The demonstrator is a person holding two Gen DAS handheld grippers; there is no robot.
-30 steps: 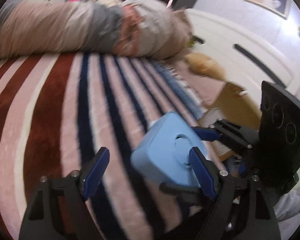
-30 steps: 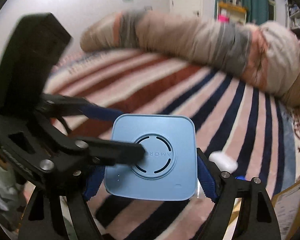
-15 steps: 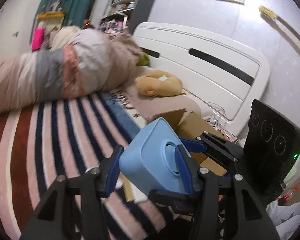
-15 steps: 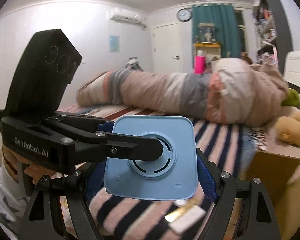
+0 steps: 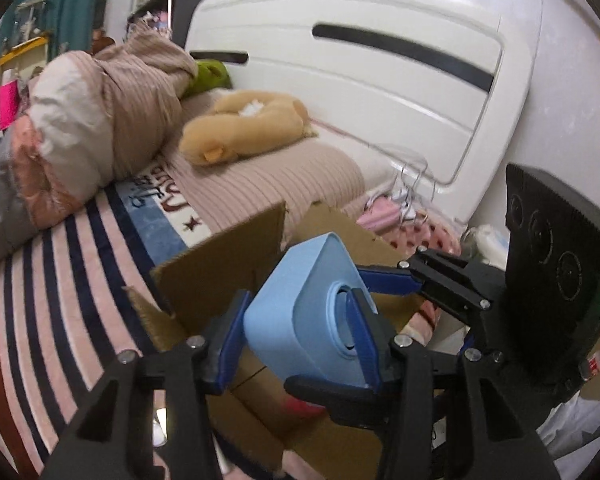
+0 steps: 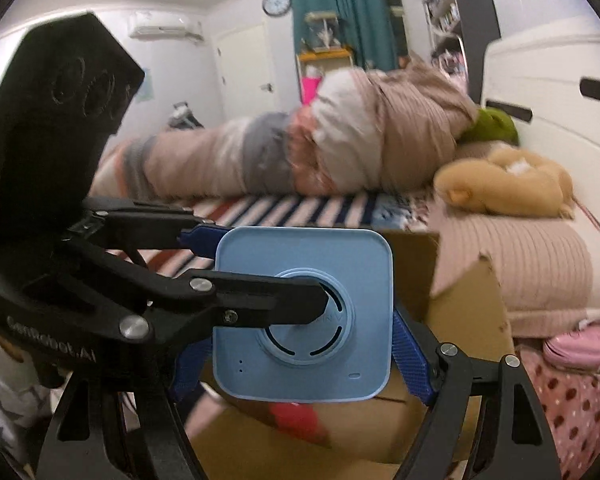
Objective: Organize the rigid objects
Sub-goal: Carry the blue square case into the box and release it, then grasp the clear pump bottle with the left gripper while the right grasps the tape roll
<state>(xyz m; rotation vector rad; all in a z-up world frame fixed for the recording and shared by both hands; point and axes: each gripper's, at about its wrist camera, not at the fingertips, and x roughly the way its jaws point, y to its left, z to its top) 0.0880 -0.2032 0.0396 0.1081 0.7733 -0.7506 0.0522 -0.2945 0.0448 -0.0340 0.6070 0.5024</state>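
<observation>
A light blue square box-shaped device [image 5: 300, 312] with a round grille on its face [image 6: 304, 312] is held in the air by both grippers. My left gripper [image 5: 300, 332] is shut on its front and back faces. My right gripper [image 6: 300, 344] is shut on its two sides. It hangs above an open cardboard box [image 5: 228, 268], which also shows in the right wrist view [image 6: 460, 320]. A red object [image 6: 296, 416] lies inside the box.
The box stands on a striped bed cover [image 5: 40, 280] next to a pink ribbed pillow [image 5: 268, 176]. A tan plush toy [image 5: 240, 128], a rolled duvet [image 6: 300, 152] and a white headboard [image 5: 360, 60] lie beyond. Pink items [image 6: 576, 344] lie at the right.
Both grippers have carried the blue device from over the striped cover to above the open cardboard box. My left gripper has closed onto it.
</observation>
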